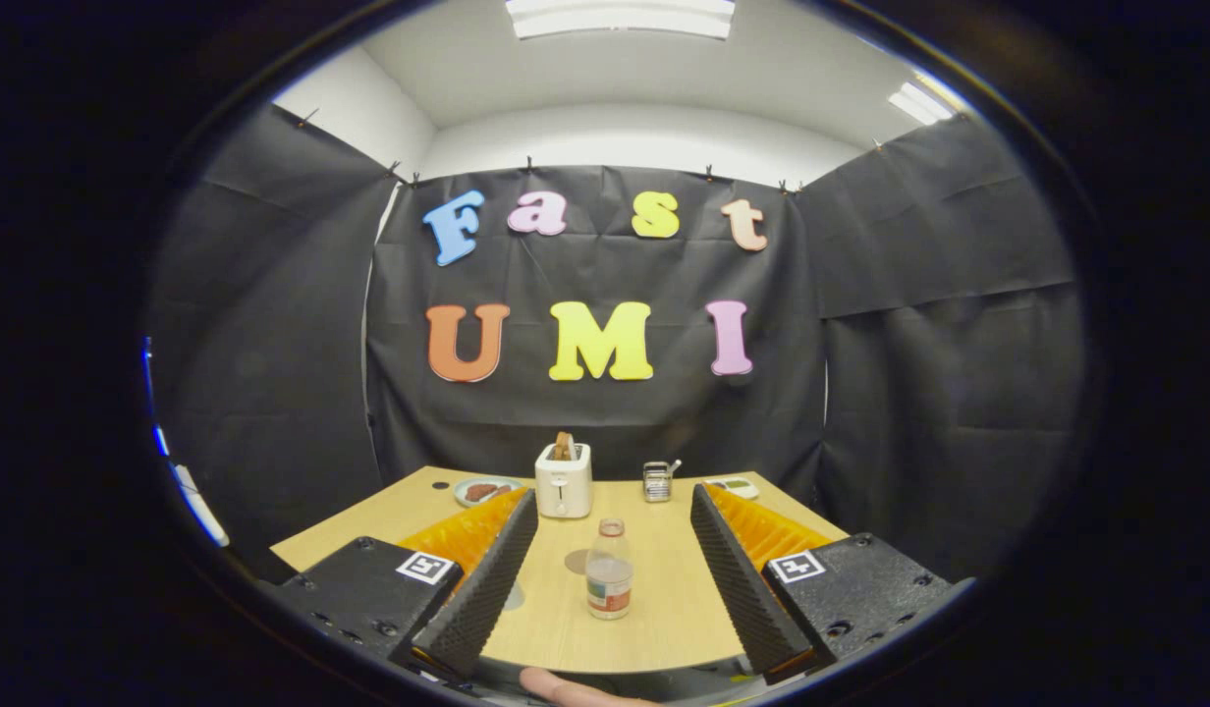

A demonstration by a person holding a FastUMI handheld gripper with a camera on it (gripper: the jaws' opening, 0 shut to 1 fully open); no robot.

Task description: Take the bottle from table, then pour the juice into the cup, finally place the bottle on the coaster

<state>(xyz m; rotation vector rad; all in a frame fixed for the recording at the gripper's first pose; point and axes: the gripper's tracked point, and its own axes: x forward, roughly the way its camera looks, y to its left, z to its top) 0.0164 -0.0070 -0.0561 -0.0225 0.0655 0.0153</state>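
Note:
A small clear bottle (610, 570) with a light cap and a band label stands upright on the wooden table (654, 614), with juice in its lower part. It sits between my two fingers, a little ahead of the tips and apart from both. My gripper (614, 501) is open wide with nothing held. A round brownish coaster (577, 561) lies flat just behind and left of the bottle. A pale round shape (513, 595) shows on the table beside the left finger, mostly hidden; I cannot tell if it is the cup.
A white toaster (563, 478) with toast in it stands at the table's far middle. A plate with food (484, 490) lies to its left, a small metal rack (657, 480) to its right, and another dish (733, 485) at the far right. A fingertip (566, 689) shows below.

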